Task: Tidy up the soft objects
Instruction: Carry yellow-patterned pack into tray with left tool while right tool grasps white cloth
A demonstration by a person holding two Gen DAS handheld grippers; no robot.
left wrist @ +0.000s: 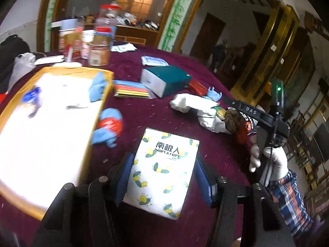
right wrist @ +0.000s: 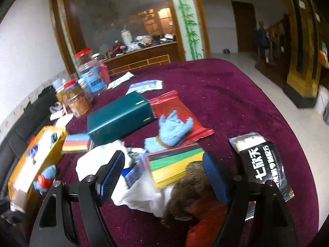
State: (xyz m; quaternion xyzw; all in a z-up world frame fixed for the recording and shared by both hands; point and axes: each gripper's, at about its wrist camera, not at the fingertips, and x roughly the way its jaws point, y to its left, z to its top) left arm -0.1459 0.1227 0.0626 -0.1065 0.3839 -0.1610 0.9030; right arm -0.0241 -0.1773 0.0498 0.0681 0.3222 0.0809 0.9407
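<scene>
Site: lived-in household room, not a lab.
I see a round tabletop [right wrist: 236, 94] under plum velvet cloth, crowded with red-lidded snack jars [right wrist: 83, 61]. Behind it, a wood-framed glazed partition [right wrist: 115, 18] with a painted bamboo panel [right wrist: 190, 20], a cluttered wooden sideboard [right wrist: 144, 55] and a brown door [right wrist: 244, 26] off a pale tiled floor [right wrist: 265, 78].

We see right gripper [right wrist: 164, 177] open over brown plush [right wrist: 191, 187], white cloth [right wrist: 139, 193] left, black packet [right wrist: 261, 164] right, green box [right wrist: 119, 119] far
</scene>
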